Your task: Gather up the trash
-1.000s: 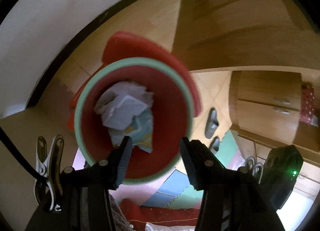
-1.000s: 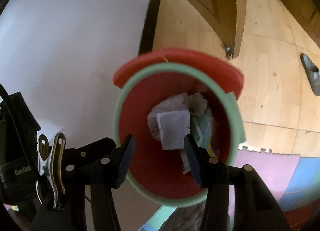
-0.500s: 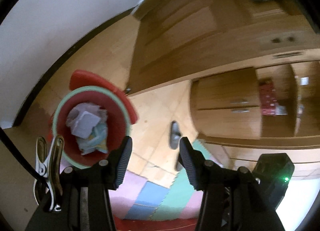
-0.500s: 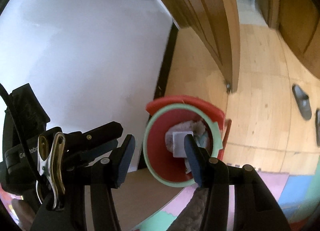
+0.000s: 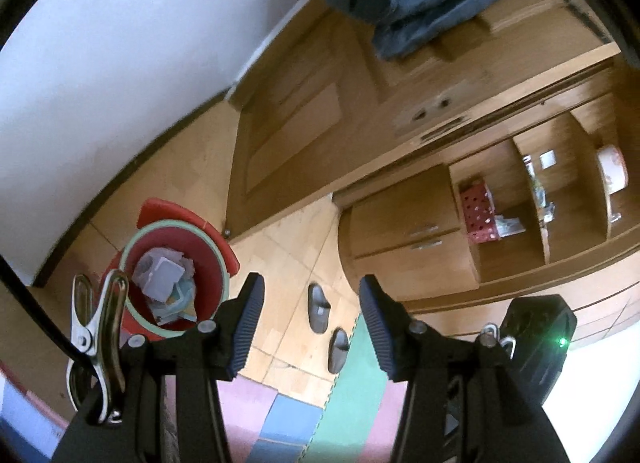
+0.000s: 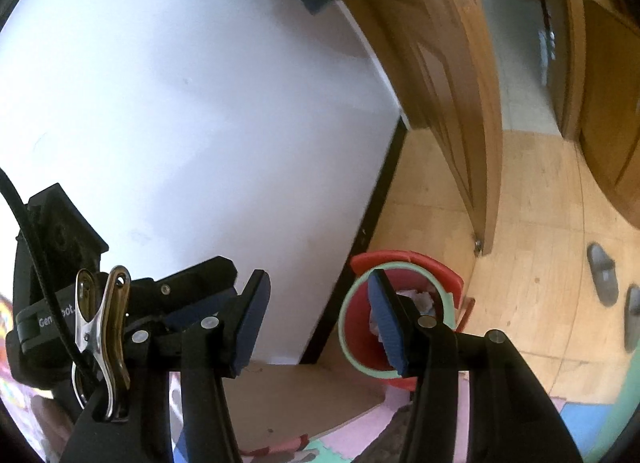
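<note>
Trash (image 5: 166, 281) in red bin (image 6: 354, 327), part-hidden behind right gripper (image 6: 320, 323); both jaws spread, empty.

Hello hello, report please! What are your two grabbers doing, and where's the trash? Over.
Left gripper open, empty. Right gripper open, empty. Crumpled white paper trash inside the red plastic bin with green rim. Nothing in the way.

The trash bin (image 5: 208, 263) stands on the floor by the wall, crumpled paper (image 5: 160, 273) inside; slippers (image 5: 319, 305) lie to its right.
</note>
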Available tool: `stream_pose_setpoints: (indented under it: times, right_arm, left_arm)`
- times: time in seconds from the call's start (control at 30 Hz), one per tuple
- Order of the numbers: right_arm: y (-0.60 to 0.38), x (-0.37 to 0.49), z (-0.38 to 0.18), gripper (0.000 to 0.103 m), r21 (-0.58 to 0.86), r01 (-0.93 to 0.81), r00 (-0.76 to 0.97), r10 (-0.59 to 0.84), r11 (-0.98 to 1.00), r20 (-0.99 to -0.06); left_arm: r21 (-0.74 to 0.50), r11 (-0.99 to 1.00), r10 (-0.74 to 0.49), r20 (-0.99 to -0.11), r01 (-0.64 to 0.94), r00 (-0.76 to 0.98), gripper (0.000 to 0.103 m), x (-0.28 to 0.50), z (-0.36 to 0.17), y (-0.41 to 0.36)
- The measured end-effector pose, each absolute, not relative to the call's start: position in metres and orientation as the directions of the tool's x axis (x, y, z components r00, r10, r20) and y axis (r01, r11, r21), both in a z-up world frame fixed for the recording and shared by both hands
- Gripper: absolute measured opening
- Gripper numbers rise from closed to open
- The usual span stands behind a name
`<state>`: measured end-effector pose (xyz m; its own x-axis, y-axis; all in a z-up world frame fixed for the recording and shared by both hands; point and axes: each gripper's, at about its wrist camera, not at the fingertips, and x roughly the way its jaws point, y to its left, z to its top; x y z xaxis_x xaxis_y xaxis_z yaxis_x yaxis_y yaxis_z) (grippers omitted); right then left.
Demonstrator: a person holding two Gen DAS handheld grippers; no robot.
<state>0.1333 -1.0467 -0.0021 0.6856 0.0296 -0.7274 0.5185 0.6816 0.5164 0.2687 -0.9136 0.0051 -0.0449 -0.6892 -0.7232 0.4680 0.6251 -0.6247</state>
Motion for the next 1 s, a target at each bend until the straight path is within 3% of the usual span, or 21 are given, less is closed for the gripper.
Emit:
stream_pose_setpoints:
  times: [0.23,0.37,1.0]
  right_arm:
    - [-1.009,0.117,0.039,0.053,0.545,0.440,0.740,0.056,0.713,-0.670]
    - [-0.976,0.117,0.055,0.054,0.500,0.398,0.717,0.079,0.769,-0.692]
    - [-0.839,0.114,0.115,0.056,0.486,0.092,0.762,0.252,0.869,-0.596]
  left_arm:
    - [-0.624,0.639,-0.722,-0.688,0.449,0.071,0.052,0.252,0.056,-0.844]
    - [-0.611,0.641,-0.732,-0.668,0.464,0.131,0.054,0.237,0.077,-0.803]
    - [-0.545,0.749,-0.662,-0.630,0.376,0.405,0.054,0.181,0.146,-0.618]
